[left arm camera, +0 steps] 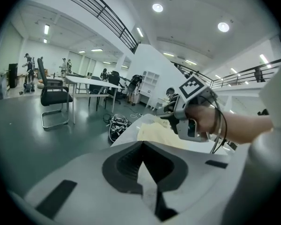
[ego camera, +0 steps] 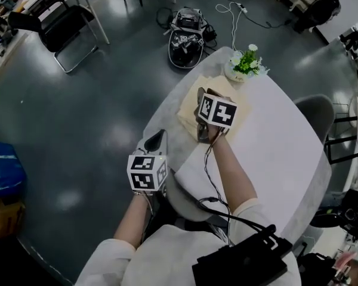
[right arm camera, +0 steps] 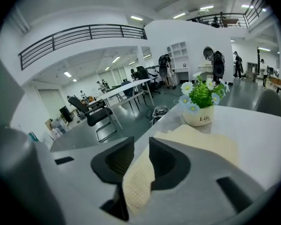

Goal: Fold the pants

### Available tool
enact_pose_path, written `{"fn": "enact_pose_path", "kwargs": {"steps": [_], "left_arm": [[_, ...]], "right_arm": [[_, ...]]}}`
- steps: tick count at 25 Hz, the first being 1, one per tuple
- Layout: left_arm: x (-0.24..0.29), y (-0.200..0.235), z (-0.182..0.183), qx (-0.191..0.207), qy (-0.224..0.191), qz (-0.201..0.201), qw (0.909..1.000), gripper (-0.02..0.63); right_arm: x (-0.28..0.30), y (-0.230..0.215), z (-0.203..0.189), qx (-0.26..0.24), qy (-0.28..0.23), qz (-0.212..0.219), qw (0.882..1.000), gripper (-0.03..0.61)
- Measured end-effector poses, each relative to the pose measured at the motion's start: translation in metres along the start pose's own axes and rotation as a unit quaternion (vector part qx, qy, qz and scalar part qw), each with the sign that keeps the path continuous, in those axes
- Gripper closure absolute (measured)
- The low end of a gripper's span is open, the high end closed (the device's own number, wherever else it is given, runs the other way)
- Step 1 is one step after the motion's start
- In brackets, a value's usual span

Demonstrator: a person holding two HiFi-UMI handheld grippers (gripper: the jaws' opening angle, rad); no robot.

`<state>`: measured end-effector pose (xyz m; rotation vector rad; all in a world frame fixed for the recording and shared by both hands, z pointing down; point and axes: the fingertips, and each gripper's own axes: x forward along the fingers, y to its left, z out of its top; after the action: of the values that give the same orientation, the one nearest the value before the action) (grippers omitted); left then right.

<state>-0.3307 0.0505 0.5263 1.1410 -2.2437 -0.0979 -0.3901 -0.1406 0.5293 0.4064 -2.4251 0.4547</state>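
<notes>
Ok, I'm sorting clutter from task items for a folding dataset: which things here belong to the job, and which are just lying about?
Job: pants, table, left gripper, right gripper.
Lying about: flower pot, bag, black chair, cable.

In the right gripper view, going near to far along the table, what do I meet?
right tool → cream pants, one edge lying between the tool's parted jaws → flower pot → backpack, past the far edge of the table
</notes>
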Motion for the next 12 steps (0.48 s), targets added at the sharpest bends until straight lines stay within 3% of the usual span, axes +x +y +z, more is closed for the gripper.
{"fn": "enact_pose_path", "kwargs": {"steps": [12], "left_arm": [[-0.006, -0.057, 0.002, 0.023, -0.012, -0.03, 0.9992, 0.609]], "right_arm": [[-0.084, -0.061, -0.01, -0.002, -0.03, -0.045, 0.999, 0.538]]}}
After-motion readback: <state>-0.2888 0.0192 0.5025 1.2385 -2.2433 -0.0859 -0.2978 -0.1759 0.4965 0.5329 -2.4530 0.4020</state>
